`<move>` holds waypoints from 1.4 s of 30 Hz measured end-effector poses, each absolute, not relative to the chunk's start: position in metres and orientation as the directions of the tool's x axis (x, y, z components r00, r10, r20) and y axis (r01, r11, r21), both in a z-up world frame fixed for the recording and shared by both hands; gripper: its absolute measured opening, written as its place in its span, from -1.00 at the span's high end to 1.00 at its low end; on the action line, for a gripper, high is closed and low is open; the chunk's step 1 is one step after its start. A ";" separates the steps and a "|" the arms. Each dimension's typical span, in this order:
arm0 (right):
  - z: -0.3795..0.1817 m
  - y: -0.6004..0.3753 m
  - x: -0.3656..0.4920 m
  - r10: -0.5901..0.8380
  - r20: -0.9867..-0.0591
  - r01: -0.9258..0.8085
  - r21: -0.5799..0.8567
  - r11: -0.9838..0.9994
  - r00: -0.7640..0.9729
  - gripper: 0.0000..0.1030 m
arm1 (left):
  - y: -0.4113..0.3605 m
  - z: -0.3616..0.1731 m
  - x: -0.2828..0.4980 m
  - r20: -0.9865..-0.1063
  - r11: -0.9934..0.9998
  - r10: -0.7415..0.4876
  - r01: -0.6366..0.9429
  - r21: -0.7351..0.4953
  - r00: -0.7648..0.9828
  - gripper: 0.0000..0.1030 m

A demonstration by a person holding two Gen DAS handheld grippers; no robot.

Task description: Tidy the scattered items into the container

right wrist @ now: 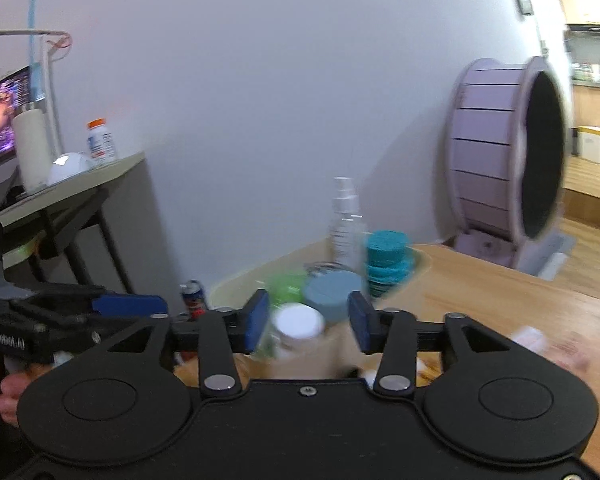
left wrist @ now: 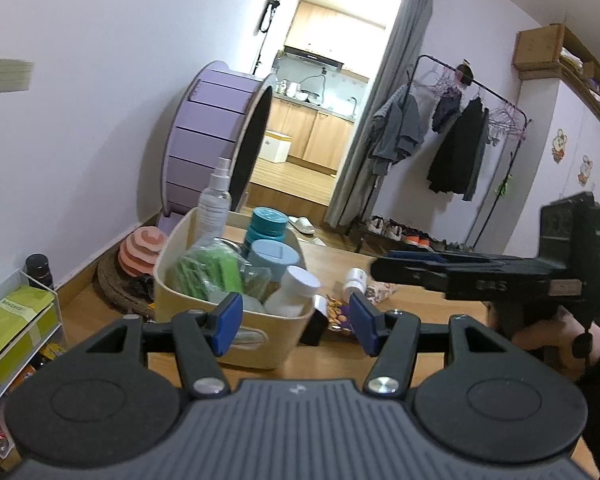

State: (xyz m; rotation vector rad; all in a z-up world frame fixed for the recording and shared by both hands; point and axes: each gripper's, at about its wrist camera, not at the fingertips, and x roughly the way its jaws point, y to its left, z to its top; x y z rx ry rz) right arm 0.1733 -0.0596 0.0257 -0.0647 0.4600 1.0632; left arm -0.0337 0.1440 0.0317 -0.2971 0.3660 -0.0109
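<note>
A cream container [left wrist: 256, 332], already crowded with jars and a spray bottle [left wrist: 214, 204], is seen on the wooden surface [left wrist: 331, 360]. The small white bottle [left wrist: 355, 280] is left lying at its three o'clock, nearer the right tool [left wrist: 379, 270], shown released and empty; the left tool [left wrist: 294, 322] is likewise held unclenched.

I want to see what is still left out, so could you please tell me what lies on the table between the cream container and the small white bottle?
In the left wrist view, a small black item and a patterned packet lie between the cream container and the small white bottle.
</note>
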 end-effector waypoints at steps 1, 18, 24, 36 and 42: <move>0.025 -0.071 0.173 0.815 -0.397 -0.841 0.164 0.516 0.422 -0.20 | 0.141 0.032 -0.033 -0.352 0.958 -0.070 -0.036 -0.284 0.933 -0.12; -0.037 -0.067 0.198 0.677 -0.578 -0.818 0.027 0.574 0.456 -0.30 | 0.124 0.023 -0.018 -0.389 0.967 -0.089 -0.015 -0.256 0.917 -0.12; -0.045 -0.053 0.209 0.673 -0.590 -0.838 -0.011 0.545 0.446 -0.36 | 0.122 0.023 -0.017 -0.394 0.967 -0.093 -0.011 -0.254 0.914 -0.12; -0.049 -0.055 0.217 0.688 -0.593 -0.843 0.027 0.537 0.419 0.47 | 0.123 0.024 -0.019 -0.391 0.966 -0.093 -0.012 -0.257 0.916 -0.12; -0.025 -0.080 0.203 0.720 -0.524 -0.828 0.051 0.559 0.454 0.55 | 0.125 0.027 -0.022 -0.379 0.965 -0.089 -0.015 -0.263 0.921 -0.12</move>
